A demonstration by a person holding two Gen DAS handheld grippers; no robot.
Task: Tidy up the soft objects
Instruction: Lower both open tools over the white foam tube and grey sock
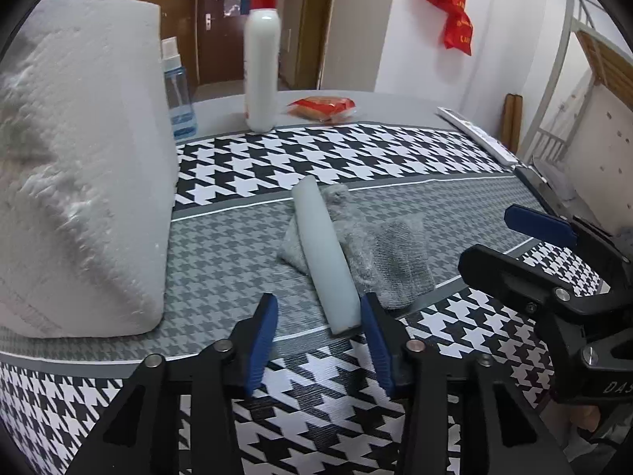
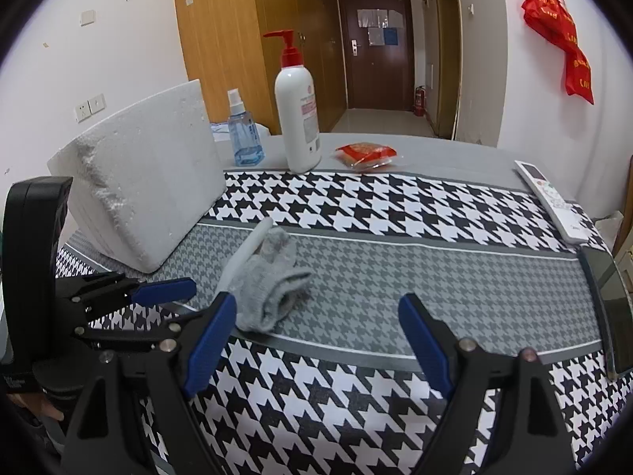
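Houndstooth cloth (image 1: pixel 356 150) in black, white and grey covers the tabletop (image 2: pixel 455 154) in front of me, with a brown door (image 2: pixel 374 47) down the hallway behind it. On the grey band lies a grey sock (image 1: pixel 395 261), crumpled, with a pale foam tube (image 1: pixel 326 253) resting across its left part and touching it. My left tool (image 1: pixel 318 340) has its blue pads parted moderately, nothing between them; the near end of the tube sits just ahead of its right pad. My right tool (image 2: pixel 316 340) stands wide apart and empty, with the sock just beyond its left finger (image 2: pixel 209 340). To the left a big white foam block (image 2: pixel 138 194) leans on the cloth. Behind it stand a blue spray bottle (image 2: pixel 243 134) and a white pump bottle (image 2: pixel 296 114) with a red head, a red snack packet (image 2: pixel 366 154) beside them. A white remote (image 2: pixel 550 198) lies near the right edge. A red bag (image 2: pixel 561 35) hangs on the wall.
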